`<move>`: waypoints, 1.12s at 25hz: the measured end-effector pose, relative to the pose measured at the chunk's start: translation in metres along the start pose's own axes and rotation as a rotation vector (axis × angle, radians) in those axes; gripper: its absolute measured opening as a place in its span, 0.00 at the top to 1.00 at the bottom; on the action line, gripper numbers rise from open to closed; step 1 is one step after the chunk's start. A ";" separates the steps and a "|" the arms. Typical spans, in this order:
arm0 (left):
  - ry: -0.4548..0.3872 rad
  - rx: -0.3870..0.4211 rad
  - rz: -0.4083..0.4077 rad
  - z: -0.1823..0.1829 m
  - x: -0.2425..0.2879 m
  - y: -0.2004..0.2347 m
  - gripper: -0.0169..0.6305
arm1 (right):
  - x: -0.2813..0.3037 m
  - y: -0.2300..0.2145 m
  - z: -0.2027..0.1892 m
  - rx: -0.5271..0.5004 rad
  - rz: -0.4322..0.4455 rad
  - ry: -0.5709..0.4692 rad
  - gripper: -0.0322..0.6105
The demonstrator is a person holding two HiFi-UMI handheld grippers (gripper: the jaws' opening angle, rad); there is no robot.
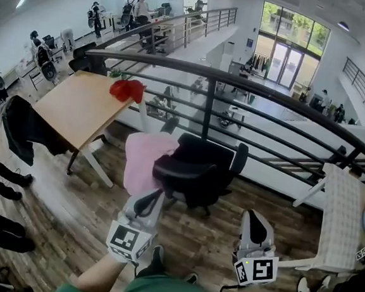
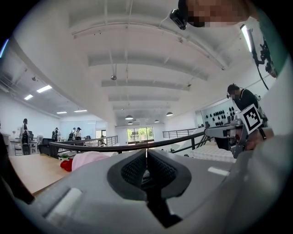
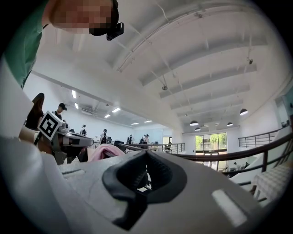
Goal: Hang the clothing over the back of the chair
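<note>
Draping down the left side of the black office chair (image 1: pixel 199 175), the pink clothing (image 1: pixel 139 164) touches the chair's dark padded shell and hangs in soft, loose folds. It looks like thin, matte fabric. From this angle I cannot tell whether it lies over the backrest itself or only against an arm, so the hang may already be done or may need checking.

The left tool (image 1: pixel 157 197) points level toward the cloth from just short of it. Its ribbed black pads are clenched together on nothing. The right tool (image 1: pixel 252 215) is held beside it, well apart from the chair, and its jaws also meet at the tips with nothing between them. Both read as hands free rather than carrying.

A wooden desk (image 1: pixel 78 107) stands behind on the plank floor (image 1: pixel 88 210). It carries a crumpled red item (image 1: pixel 127 90), and a dark garment (image 1: pixel 20 128) is slung over its near corner.
</note>
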State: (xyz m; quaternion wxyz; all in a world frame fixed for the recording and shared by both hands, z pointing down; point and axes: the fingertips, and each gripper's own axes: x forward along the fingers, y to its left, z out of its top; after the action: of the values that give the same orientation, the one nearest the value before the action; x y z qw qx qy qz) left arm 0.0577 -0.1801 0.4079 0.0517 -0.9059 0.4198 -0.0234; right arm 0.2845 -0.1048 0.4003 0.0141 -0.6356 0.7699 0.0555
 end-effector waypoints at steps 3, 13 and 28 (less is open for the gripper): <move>0.007 -0.008 0.001 -0.001 0.001 -0.039 0.95 | -0.026 -0.017 -0.005 0.001 0.020 0.011 0.95; -0.008 -0.016 0.005 0.006 0.000 -0.106 0.95 | -0.078 -0.040 -0.003 -0.013 0.070 0.012 0.95; -0.009 0.031 0.008 0.027 -0.001 -0.117 0.95 | -0.083 -0.044 0.005 0.003 0.096 -0.026 0.95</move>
State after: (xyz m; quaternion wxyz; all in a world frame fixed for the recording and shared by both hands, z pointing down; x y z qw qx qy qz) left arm 0.1482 -0.1024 0.3948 0.0678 -0.9034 0.4226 -0.0259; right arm 0.3429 -0.0309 0.3995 0.0224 -0.5972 0.7993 0.0633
